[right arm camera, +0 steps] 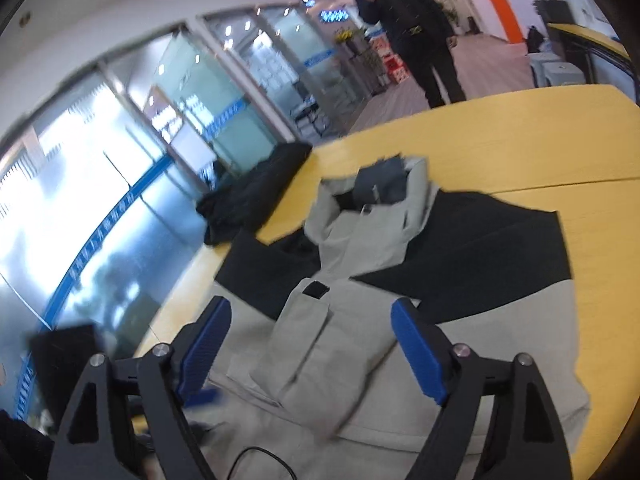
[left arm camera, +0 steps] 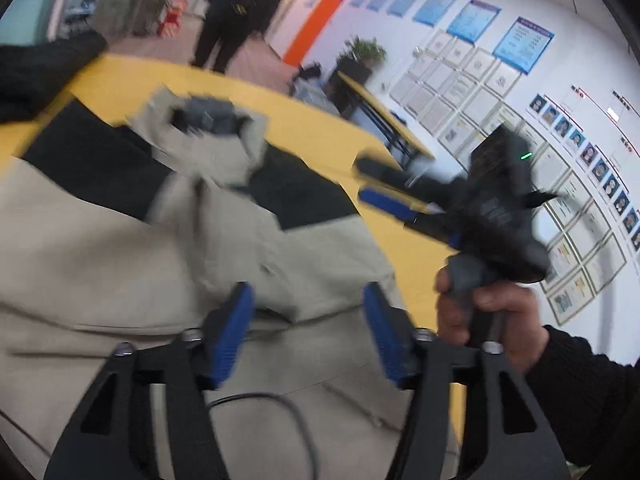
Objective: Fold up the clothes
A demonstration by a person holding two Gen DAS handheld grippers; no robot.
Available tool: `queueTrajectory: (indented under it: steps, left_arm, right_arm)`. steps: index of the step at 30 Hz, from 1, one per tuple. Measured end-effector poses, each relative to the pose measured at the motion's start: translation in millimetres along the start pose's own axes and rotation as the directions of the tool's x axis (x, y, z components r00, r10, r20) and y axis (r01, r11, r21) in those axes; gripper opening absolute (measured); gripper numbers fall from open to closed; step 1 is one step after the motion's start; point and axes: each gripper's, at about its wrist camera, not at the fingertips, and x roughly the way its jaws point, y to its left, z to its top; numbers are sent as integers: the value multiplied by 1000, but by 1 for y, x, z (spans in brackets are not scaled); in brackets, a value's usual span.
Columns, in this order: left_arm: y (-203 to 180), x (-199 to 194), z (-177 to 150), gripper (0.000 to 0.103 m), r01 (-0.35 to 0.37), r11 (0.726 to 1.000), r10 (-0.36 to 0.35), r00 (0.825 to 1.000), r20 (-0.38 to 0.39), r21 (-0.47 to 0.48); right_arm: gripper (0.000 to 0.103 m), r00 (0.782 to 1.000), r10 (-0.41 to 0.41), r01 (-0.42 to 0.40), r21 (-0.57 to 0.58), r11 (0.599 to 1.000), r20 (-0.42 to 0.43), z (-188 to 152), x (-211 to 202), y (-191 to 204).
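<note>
Two views, both motion-blurred. Left wrist view: left gripper (left arm camera: 308, 330) with blue ribbed pads spread apart, nothing between them — it hangs above the near part of the beige-and-black hooded jacket (left arm camera: 120, 248), which lies flat on the yellow wooden table (left arm camera: 304, 120), hood to the far side. At right, the right gripper (left arm camera: 370, 180), jaws apart, held in a bare hand (left arm camera: 486, 316). Right wrist view: right gripper (right arm camera: 310, 344) pads wide, empty, over the jacket (right arm camera: 480, 340). A crumpled black garment (right arm camera: 252, 196) sits at the table's (right arm camera: 520, 136) far left edge. A person in dark clothes (right arm camera: 416, 28) stands beyond.
</note>
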Motion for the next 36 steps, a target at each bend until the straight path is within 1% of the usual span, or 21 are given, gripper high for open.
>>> queueTrajectory:
  steps: [2, 4, 6, 7, 9, 10, 12, 14, 15, 18, 19, 21, 23, 25, 26, 27, 30, 31, 33, 35, 36]
  left_arm:
    - [33, -31, 2, 78, -80, 997, 80, 997, 23, 0]
    - [80, -38, -2, 76, -138, 989, 138, 990, -16, -45]
    - [121, -26, -9, 74, -137, 984, 131, 989, -63, -110]
    - [137, -18, -13, 67, -130, 983, 120, 989, -84, -127]
    - [165, -3, -19, 66, -121, 981, 105, 988, -116, -149]
    - [172, 2, -20, 66, -113, 982, 96, 988, -118, -153]
    - [184, 8, -21, 66, -91, 981, 71, 990, -120, -169]
    - [188, 7, -21, 66, -73, 983, 55, 993, -107, -170]
    - [188, 4, -22, 66, -70, 984, 53, 994, -100, -164]
    - [185, 2, -22, 66, -70, 988, 58, 994, -88, -140]
    - [184, 2, -21, 66, -68, 989, 58, 995, -84, -128]
    - [183, 2, -16, 67, -50, 992, 42, 997, -68, -118]
    - [181, 4, -10, 70, -58, 994, 53, 997, -53, -94]
    - [181, 12, -8, 71, -88, 993, 83, 994, -64, -75]
    - [182, 17, -7, 71, -97, 993, 92, 993, -75, -67]
    - [181, 20, -7, 71, -100, 993, 95, 992, -79, -55]
    - [177, 21, -7, 73, -96, 995, 93, 993, -72, -36]
    - [176, 20, -8, 73, -92, 995, 89, 994, -68, -41]
    - [175, 18, -8, 74, -85, 995, 82, 995, -62, -50]
    - [172, 27, -6, 75, -89, 995, 86, 995, -57, -45]
    - [171, 29, -6, 75, -92, 995, 90, 994, -56, -41]
  right_arm:
    - [87, 996, -52, 45, -96, 994, -74, -10, 33, 27]
    - [87, 975, -169, 130, -245, 961, -143, -26, 72, 56]
    - [87, 940, -298, 210, -407, 889, -166, -47, 108, 84]
    - [86, 911, -386, 271, -493, 827, -147, -60, 126, 97]
    - [85, 853, -514, 372, -586, 720, -91, -75, 148, 104]
    - [75, 827, -558, 411, -602, 685, -71, -80, 154, 102]
    - [60, 810, -579, 442, -545, 712, -99, -79, 156, 88]
    - [29, 803, -588, 486, -470, 737, -93, -73, 140, 74]
    - [25, 817, -573, 501, -420, 757, -59, -68, 122, 70]
    - [23, 852, -517, 521, -228, 823, 82, -51, 55, 53]
    - [23, 852, -511, 524, -155, 838, 119, -47, 35, 41]
    - [22, 852, -513, 514, 13, 857, 109, -54, 7, -4]
    - [16, 853, -513, 491, 181, 852, 100, -61, -20, -49]
    - [12, 877, -472, 410, 368, 835, 94, -82, -39, -104]
    - [7, 879, -469, 390, 433, 813, 88, -93, -46, -128]
    - [4, 887, -454, 362, 483, 797, 84, -102, -51, -146]
    - [1, 931, -349, 259, 480, 838, 106, -103, -62, -152]
    - [2, 943, -313, 224, 479, 849, 113, -104, -65, -154]
    - [18, 967, -237, 179, 422, 889, 89, -93, -62, -140]
    - [90, 976, -208, 173, 364, 915, 59, -86, -54, -129]
    - [93, 976, -215, 189, 334, 923, 43, -84, -48, -125]
